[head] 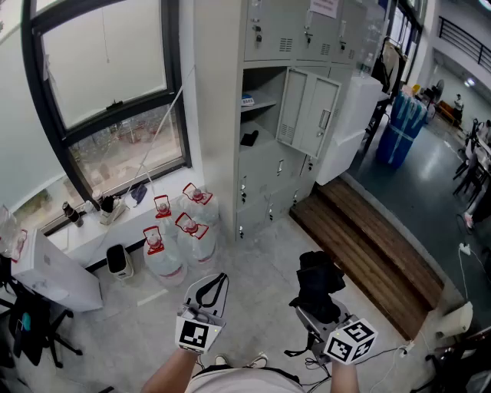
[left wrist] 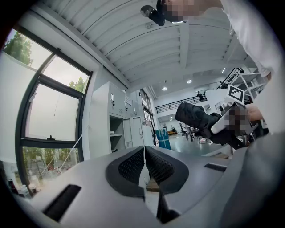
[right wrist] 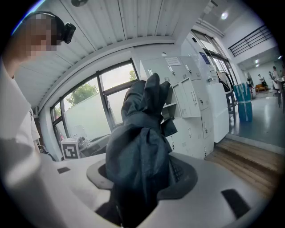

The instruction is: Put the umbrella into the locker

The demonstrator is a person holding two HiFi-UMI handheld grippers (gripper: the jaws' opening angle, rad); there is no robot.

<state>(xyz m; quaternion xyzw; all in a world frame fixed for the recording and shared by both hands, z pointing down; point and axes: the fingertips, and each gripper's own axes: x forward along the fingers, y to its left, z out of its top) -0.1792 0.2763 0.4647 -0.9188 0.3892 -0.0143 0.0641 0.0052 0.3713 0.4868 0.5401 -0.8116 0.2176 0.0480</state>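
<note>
Umbrella (right wrist: 142,147): folded, dark, its cloth bunched in loose crumpled folds. It stands between the pads of my right gripper (right wrist: 142,178), which is clamped on its lower part, and the bundle sticks out past the tips.

In the head view it is held above the floor, well apart from the grey locker (head: 261,169). One door (head: 307,111) is swung open and a small dark item lies on a shelf inside.

My left gripper (left wrist: 144,156) has its pads pressed together with nothing between them.

A paper sheet (head: 324,8) is on an upper door; its print is too small to read.
</note>
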